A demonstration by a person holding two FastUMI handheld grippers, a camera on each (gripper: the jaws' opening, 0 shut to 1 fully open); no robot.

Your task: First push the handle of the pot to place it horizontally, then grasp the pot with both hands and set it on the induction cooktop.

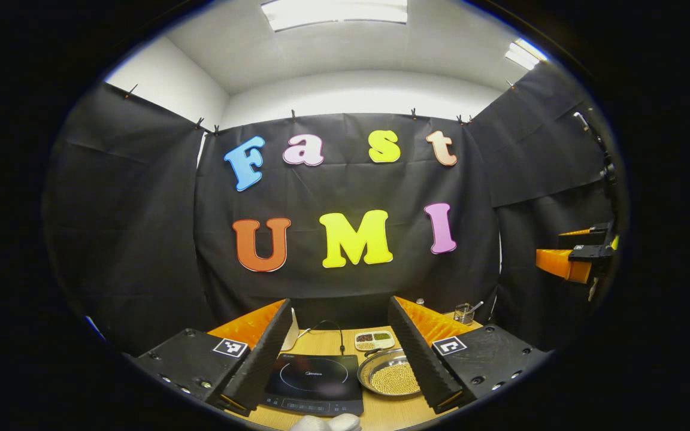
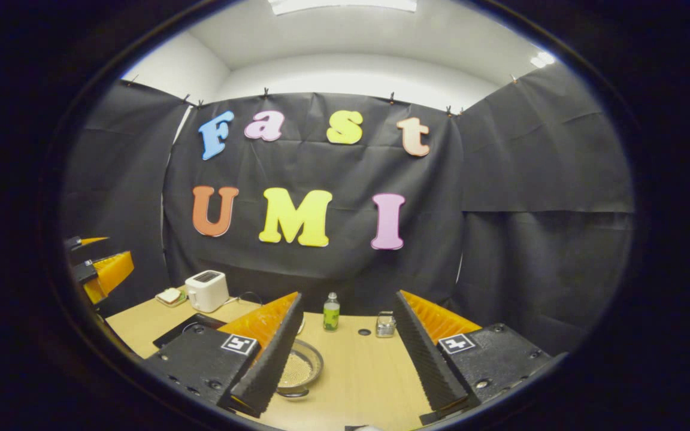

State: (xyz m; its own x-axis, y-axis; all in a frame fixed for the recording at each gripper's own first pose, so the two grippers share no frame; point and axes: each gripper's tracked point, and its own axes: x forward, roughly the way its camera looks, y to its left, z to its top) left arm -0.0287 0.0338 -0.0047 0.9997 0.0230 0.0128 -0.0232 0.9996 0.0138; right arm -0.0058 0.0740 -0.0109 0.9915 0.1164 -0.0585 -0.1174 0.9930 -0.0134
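Note:
A shallow metal pot [image 1: 390, 378] filled with small pale beads sits on the wooden table, just right of the black induction cooktop [image 1: 315, 376]. My left gripper [image 1: 341, 306] hangs open above the table, with the cooktop and pot seen between its fingers. In the right gripper view the pot [image 2: 302, 366] lies partly behind my left finger, a short handle stub [image 2: 293, 393] at its near rim. My right gripper [image 2: 348, 299] is open and empty, above the bare table right of the pot. A corner of the cooktop [image 2: 184, 326] shows farther left.
A divided dish of grains [image 1: 374, 340] and a cutlery holder [image 1: 463, 312] stand behind the pot. A white toaster [image 2: 207, 290], a plate with bread [image 2: 170, 296], a green bottle [image 2: 331, 312] and a small metal rack [image 2: 385, 324] line the table's back.

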